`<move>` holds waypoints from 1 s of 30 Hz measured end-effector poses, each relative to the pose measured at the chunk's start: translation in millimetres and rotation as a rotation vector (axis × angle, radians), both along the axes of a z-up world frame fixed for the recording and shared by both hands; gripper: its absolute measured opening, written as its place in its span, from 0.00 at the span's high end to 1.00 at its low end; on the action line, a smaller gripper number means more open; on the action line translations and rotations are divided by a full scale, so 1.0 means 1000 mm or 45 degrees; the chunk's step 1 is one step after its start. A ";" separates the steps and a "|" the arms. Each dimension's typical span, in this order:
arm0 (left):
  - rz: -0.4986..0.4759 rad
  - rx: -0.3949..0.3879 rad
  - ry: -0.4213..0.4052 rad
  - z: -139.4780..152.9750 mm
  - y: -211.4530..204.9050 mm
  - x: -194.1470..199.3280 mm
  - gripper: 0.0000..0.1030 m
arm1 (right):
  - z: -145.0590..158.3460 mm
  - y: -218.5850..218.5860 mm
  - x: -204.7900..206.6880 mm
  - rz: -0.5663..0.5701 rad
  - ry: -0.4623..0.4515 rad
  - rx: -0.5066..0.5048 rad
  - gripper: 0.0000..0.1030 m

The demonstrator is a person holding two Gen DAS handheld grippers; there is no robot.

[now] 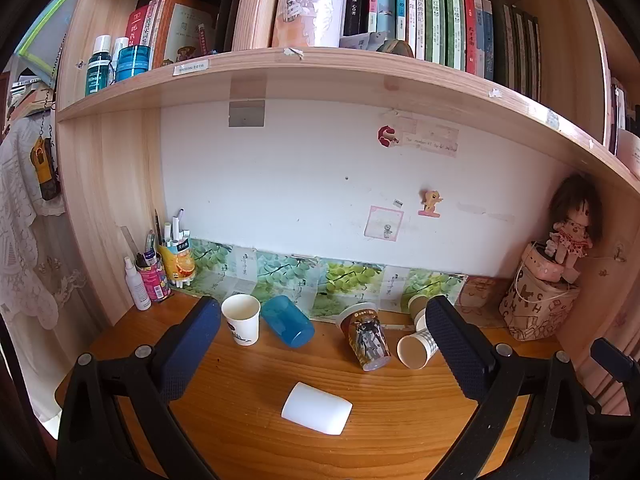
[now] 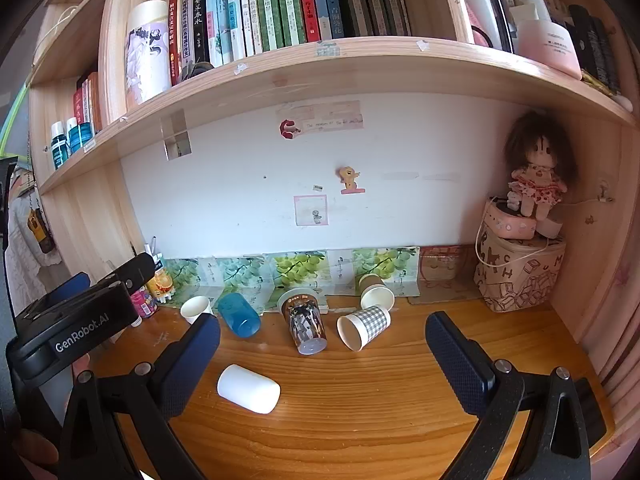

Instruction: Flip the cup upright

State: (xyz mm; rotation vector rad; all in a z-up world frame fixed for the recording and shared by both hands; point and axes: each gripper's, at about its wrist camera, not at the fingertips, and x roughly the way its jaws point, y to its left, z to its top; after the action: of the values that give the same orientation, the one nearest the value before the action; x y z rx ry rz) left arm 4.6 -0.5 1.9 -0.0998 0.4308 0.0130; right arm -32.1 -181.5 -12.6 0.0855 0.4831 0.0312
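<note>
Your left hand-held gripper (image 1: 322,320) has its fingers spread wide, holding and touching nothing, and your right hand-held gripper (image 2: 322,338) is just as wide apart and just as bare. Both hang above the wooden bench (image 1: 400,420). The white cup (image 1: 316,408) lies on its side on the bench nearest you, apart from the others. Behind it, near the wall, a white paper cup (image 1: 241,318) stands upright, touching a tipped blue cup (image 1: 287,320). A printed cup (image 1: 365,338) and a checked paper cup (image 1: 416,348) lie toppled further right.
</note>
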 end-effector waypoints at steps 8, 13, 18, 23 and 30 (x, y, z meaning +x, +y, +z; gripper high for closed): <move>0.009 -0.002 0.010 -0.002 -0.001 0.002 0.01 | 0.000 -0.001 0.003 0.011 0.014 0.010 0.00; 0.011 0.001 0.013 -0.003 -0.003 0.004 0.01 | -0.001 -0.001 0.004 0.018 0.017 0.012 0.00; 0.013 0.003 0.000 -0.003 -0.001 0.001 0.01 | -0.001 -0.001 0.005 0.021 0.021 0.018 0.00; 0.008 0.005 -0.001 -0.004 0.000 0.000 0.01 | -0.001 0.000 0.007 0.020 0.025 0.016 0.00; 0.011 0.008 0.011 -0.005 -0.001 -0.002 0.01 | -0.003 0.000 0.009 0.042 0.046 0.023 0.00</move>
State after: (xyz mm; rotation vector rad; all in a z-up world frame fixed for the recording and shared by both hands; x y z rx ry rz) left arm 2.8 -1.6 -2.7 -0.0958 0.4390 0.0236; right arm -23.5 -181.4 -15.3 0.0959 0.5203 0.0667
